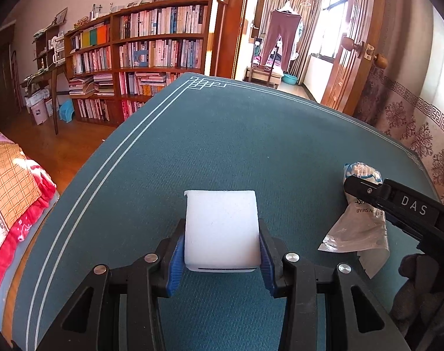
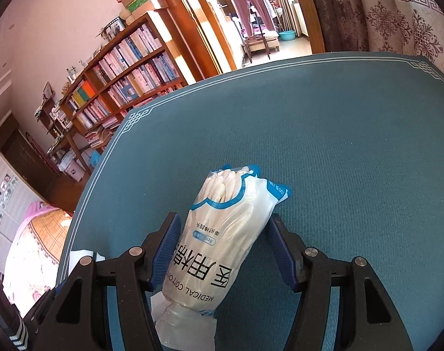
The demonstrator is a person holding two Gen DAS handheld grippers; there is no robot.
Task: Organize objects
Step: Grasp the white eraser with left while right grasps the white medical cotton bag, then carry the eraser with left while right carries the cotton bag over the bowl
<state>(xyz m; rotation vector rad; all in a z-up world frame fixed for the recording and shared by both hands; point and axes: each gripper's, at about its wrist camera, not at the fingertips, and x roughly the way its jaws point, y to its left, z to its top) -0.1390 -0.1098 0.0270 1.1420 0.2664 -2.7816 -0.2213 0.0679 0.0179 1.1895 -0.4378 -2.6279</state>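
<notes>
Left wrist: left hand-held gripper [image 1: 221, 251] clamps white block [image 1: 221, 229].

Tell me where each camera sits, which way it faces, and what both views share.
Left wrist: on the left gripper, facing forward over the blue mat at a white block between its fingers; the right gripper enters at right.
Right wrist: on the right gripper, facing forward at the cotton swab bag between its fingers.
Shared: mat, swab bag, bookshelf, doorway.
</notes>
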